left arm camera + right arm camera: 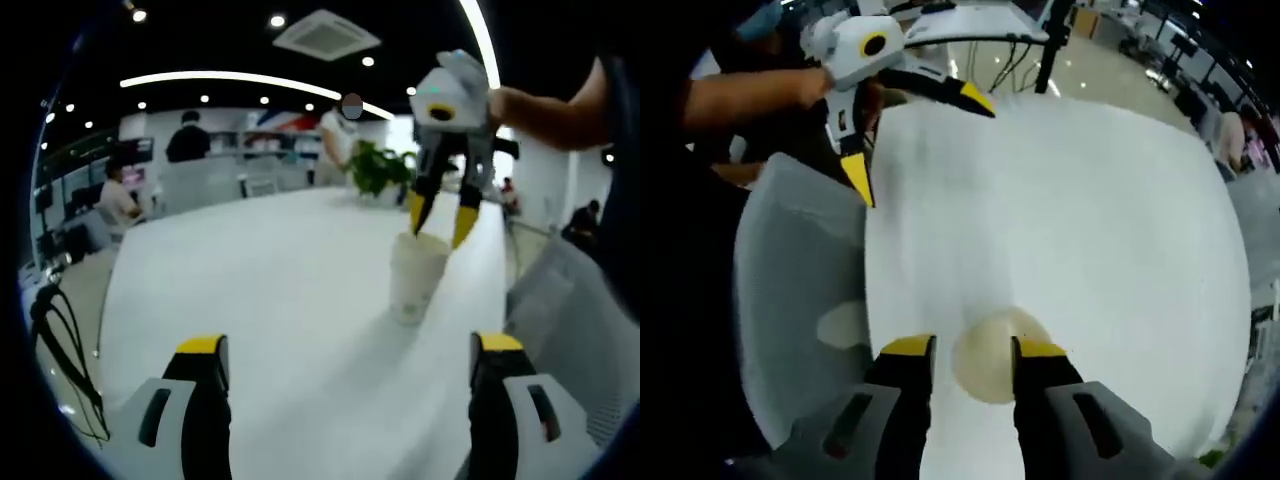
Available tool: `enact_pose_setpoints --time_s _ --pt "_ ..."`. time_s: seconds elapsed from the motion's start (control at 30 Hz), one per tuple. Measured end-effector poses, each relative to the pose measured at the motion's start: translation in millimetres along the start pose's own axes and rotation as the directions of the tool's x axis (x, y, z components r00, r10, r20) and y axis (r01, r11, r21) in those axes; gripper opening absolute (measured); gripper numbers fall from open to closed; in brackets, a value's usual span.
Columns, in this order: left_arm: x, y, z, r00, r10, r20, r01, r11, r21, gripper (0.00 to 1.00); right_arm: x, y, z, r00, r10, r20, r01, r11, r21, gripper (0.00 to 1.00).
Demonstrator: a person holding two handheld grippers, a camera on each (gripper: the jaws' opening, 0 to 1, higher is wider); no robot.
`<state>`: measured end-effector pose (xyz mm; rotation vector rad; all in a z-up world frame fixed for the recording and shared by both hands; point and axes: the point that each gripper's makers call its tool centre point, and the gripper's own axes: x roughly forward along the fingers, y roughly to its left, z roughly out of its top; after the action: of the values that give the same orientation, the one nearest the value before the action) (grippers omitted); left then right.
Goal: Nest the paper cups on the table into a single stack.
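While the left gripper (345, 365) gapes wide, right gripper (973, 350) jaws straddle one cup stack (990, 358), grip unclear.

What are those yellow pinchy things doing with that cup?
A person holds a gripper in each hand. The right gripper hangs over a paper cup standing on the white table, its jaws on either side of the rim. The left gripper waits open nearby, holding nothing. Whether other cups sit inside that one can't be told.
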<state>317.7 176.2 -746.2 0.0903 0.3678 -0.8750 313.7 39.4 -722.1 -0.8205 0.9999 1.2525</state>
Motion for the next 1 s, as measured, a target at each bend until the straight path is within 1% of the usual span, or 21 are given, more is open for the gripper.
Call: enact_pose_setpoints --time_s 0.07,0.17,0.2,0.23,0.27,0.3,0.33,0.4,0.43,0.47,0.53,0.63,0.67,0.73,0.77,0.8,0.83,0.87,0.93,0.97,1.0 --pt "1 0.6 -0.3 1.0 -0.001 -0.004 0.001 1.0 -0.004 0.99 -9 2 3.8 1.0 0.019 0.024 -0.019 1.0 0.011 0.41" --pt "1 0.8 2.1 1.0 -0.001 -0.002 0.001 1.0 -0.006 0.99 -24 -1 10.5 0.996 0.009 0.084 -0.01 1.0 0.014 0.5" --pt "1 1.0 2.6 1.0 0.0 -0.002 0.0 1.0 -0.007 0.99 -30 -6 14.7 0.991 -0.019 0.134 0.014 0.999 0.042 0.55" --pt "2 2.5 2.2 1.0 0.004 -0.003 -0.004 1.0 -0.011 0.99 -35 -9 17.0 0.985 -0.036 0.171 0.026 0.998 0.059 0.66" --pt "2 3.4 2.1 1.0 0.008 -0.003 -0.008 1.0 -0.014 0.99 -39 -10 17.6 0.978 -0.046 0.203 0.031 0.997 0.076 0.73" --pt "2 4.0 2.0 1.0 0.011 -0.002 -0.011 1.0 -0.018 0.99 -44 -12 14.2 0.972 -0.052 0.23 0.03 0.995 0.1 0.77" --pt "2 3.9 2.4 1.0 0.012 0.001 -0.012 1.0 -0.02 0.99 -46 -13 12.1 0.971 -0.055 0.234 0.03 0.994 0.108 0.78" --pt "3 3.1 3.0 1.0 0.013 0.007 -0.013 1.0 -0.019 0.99 -55 -22 4.6 0.957 -0.092 0.275 0.054 0.988 0.143 0.77" --pt "3 2.9 3.5 1.0 0.012 0.012 -0.012 1.0 -0.017 0.99 -61 -30 1.2 0.94 -0.128 0.315 0.08 0.984 0.16 0.78" --pt "3 2.6 3.9 1.0 0.012 0.015 -0.012 1.0 -0.017 0.99 -64 -35 -1.5 0.929 -0.155 0.337 0.1 0.98 0.175 0.8" --pt "4 1.7 5.0 1.0 0.013 0.018 -0.013 1.0 -0.02 0.99 -73 -48 -5.8 0.885 -0.225 0.407 0.149 0.966 0.212 0.89" --pt "6 2.4 6.5 1.0 0.019 0.021 -0.019 1.0 -0.025 0.99 -85 -60 -12.1 0.788 -0.307 0.534 0.198 0.947 0.253 0.99" --pt "6 2.6 7.4 0.999 0.022 0.024 -0.021 0.999 -0.03 0.99 -88 -61 -14.4 0.762 -0.325 0.56 0.203 0.941 0.27 1.0" --pt "7 3.4 8.7 0.999 0.028 0.027 -0.027 0.999 -0.029 0.99 -88 -64 -24.3 0.729 -0.356 0.584 0.2 0.927 0.317 1.0" --pt "7 3.9 9.0 0.999 0.03 0.028 -0.029 0.999 -0.029 0.99 -88 -65 -31.1 0.707 -0.379 0.597 0.199 0.917 0.346 1.0" --pt "7 4.0 9.4 0.999 0.03 0.029 -0.03 0.999 -0.03 0.99 -89 -66 -35.8 0.689 -0.398 0.606 0.205 0.909 0.363 1.0" --pt "7 4.4 9.7 0.999 0.033 0.03 -0.032 0.999 -0.029 0.99 -88 -65 -40.8 0.679 -0.41 0.609 0.21 0.903 0.374 1.0" --pt "7 4.7 9.9 0.999 0.035 0.031 -0.034 0.999 -0.027 0.99 -89 -66 -46.2 0.654 -0.431 0.622 0.217 0.894 0.391 1.0" --pt "7 4.8 10.1 0.999 0.038 0.032 -0.037 0.999 -0.029 0.99 -88 -63 -57.7 0.628 -0.452 0.633 0.213 0.882 0.42 1.0" --pt "6 5.1 9.9 0.999 0.041 0.031 -0.04 0.999 -0.028 0.99 -88 -62 -63.3 0.605 -0.473 0.641 0.217 0.872 0.439 1.0" --pt "6 5.5 9.4 0.999 0.045 0.03 -0.045 0.999 -0.026 0.99 -87 -61 -68.3 0.595 -0.485 0.641 0.228 0.867 0.444 1.0"
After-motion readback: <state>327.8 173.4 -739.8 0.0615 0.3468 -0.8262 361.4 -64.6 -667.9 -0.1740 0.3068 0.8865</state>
